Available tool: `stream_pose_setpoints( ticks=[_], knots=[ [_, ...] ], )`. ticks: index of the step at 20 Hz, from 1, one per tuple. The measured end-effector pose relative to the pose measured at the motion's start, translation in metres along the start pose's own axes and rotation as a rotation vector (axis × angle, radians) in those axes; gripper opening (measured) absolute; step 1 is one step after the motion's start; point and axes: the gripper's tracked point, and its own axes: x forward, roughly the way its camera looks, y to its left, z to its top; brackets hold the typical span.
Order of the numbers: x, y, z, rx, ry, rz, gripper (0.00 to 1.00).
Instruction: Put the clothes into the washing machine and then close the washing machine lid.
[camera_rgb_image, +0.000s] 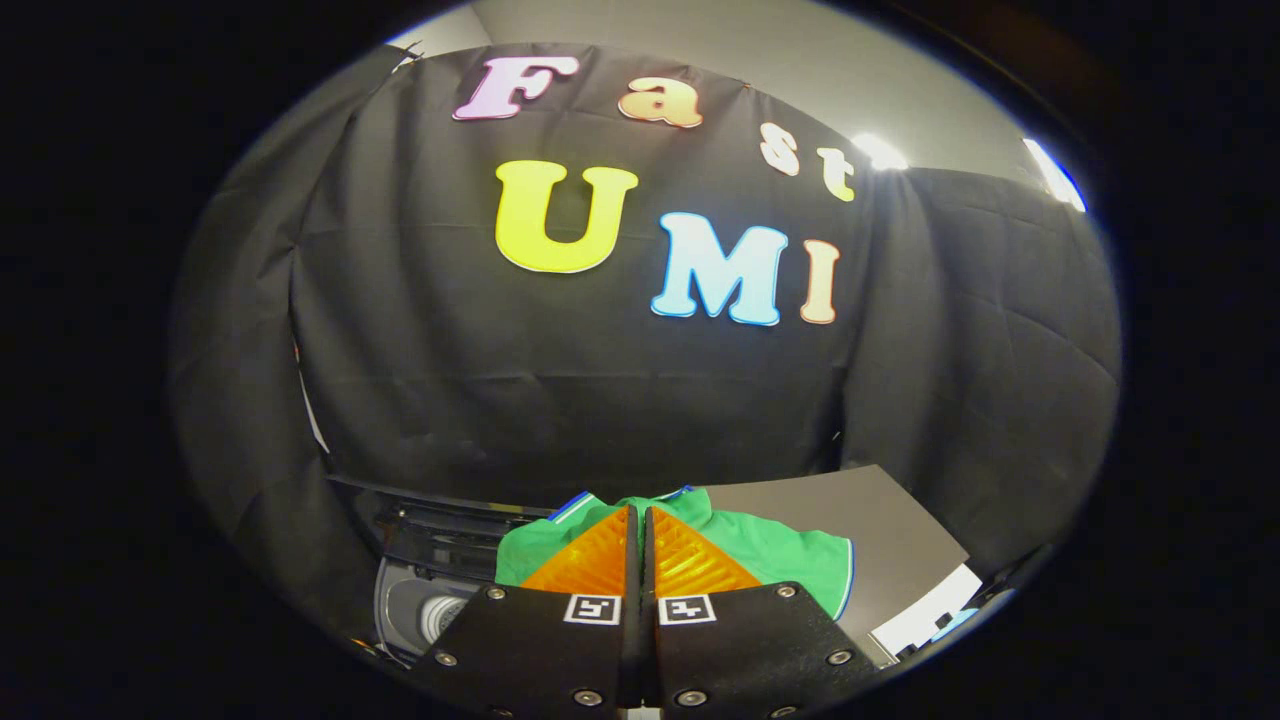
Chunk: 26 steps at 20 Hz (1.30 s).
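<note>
Green garment (790, 555) with blue-and-white trim, spread flat on grey tabletop (880, 520), long axis running crosswise to the fingers, collar end toward the booth wall. Lies just ahead of and under gripper (640, 520), fingers pressed together with barely a slit between; whether cloth is pinched there, cannot tell. Open washing machine (430, 590) just beside, left of the garment.

No readable words, brands or numbers stand on anything here; the only signs are two small square black-and-white coded markers (639, 609), one on each half of the hand-held gripper (640, 530) near its base, side by side; they carry patterns, not letters.
</note>
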Motion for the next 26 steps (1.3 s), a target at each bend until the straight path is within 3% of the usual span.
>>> stream_pose_setpoints(
  ticks=[14,26],
  knots=[
    [-0.034,0.1,-0.008,-0.017,0.0,0.16,0.0],
    [-0.013,0.155,-0.081,-0.056,0.142,0.25,0.0]
  ],
)
